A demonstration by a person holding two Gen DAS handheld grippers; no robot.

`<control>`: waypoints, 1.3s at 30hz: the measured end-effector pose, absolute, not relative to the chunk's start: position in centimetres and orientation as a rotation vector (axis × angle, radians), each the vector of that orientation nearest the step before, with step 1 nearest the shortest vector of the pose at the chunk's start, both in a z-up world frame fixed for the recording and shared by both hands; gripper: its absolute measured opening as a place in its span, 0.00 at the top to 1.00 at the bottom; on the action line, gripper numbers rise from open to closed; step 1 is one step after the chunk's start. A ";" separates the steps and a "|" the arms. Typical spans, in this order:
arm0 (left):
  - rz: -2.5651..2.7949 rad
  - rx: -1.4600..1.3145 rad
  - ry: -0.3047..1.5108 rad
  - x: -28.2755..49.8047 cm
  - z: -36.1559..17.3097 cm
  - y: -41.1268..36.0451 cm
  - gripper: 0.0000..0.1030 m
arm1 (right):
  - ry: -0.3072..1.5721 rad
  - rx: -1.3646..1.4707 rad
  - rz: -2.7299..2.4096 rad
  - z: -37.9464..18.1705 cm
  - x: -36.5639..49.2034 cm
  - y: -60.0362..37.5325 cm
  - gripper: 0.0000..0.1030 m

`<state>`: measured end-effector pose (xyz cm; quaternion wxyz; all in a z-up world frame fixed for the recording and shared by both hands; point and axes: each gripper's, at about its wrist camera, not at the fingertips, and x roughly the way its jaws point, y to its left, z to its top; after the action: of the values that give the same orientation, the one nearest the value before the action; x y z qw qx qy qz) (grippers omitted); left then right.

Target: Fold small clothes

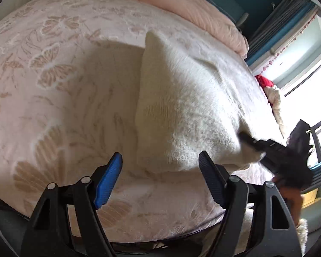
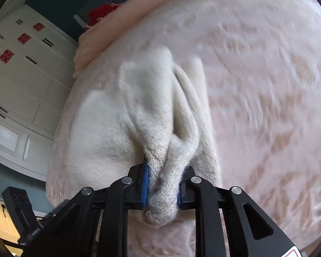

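A cream fuzzy knit garment [image 1: 182, 107] lies on the pink patterned bed cover [image 1: 64, 85]. My left gripper [image 1: 160, 167] is open and empty, hovering just in front of the garment's near edge. My right gripper [image 1: 252, 143] comes in from the right and is shut on the garment's near right corner. In the right wrist view the right gripper [image 2: 163, 184] pinches a bunched fold of the knit garment [image 2: 139, 111], which stretches away from it in ridges. That view is motion-blurred.
A peach duvet [image 1: 182, 6] lies rolled along the far side of the bed. Red and cream clothes [image 1: 269, 90] sit at the bed's right edge by a bright window. A white wardrobe [image 2: 21, 75] stands left of the bed.
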<state>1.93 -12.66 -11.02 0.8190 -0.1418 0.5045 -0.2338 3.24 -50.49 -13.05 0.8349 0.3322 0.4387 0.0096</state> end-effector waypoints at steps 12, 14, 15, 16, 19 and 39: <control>-0.527 -0.130 1.057 2.5 -12.6 -15.5 0.58 | 0.878 0.803 0.094 -11.8 5.6 -51.0 0.82; -0.547 -0.165 1.056 2.9 -11.8 -15.1 0.64 | 0.743 0.770 0.153 -7.9 4.4 -50.7 0.83; -0.564 -0.176 1.051 3.1 -11.4 -15.0 0.64 | 0.665 0.753 0.186 -5.6 3.4 -50.5 0.83; -0.575 -0.170 1.041 3.1 -11.0 -14.9 0.64 | 0.614 0.723 0.196 -4.0 2.5 -50.3 0.84; -0.565 -0.083 1.032 3.0 -11.1 -15.7 0.64 | 0.684 0.664 0.101 -6.9 2.1 -50.9 0.82; -0.532 -0.066 1.003 7.0 -10.2 -19.4 0.60 | 0.941 0.467 -0.063 -12.5 4.0 -47.6 1.00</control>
<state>6.96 -19.43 -10.19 0.8426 -0.0314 0.4749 -0.2520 4.04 -47.57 -12.52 0.8647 0.2230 0.4492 -0.0300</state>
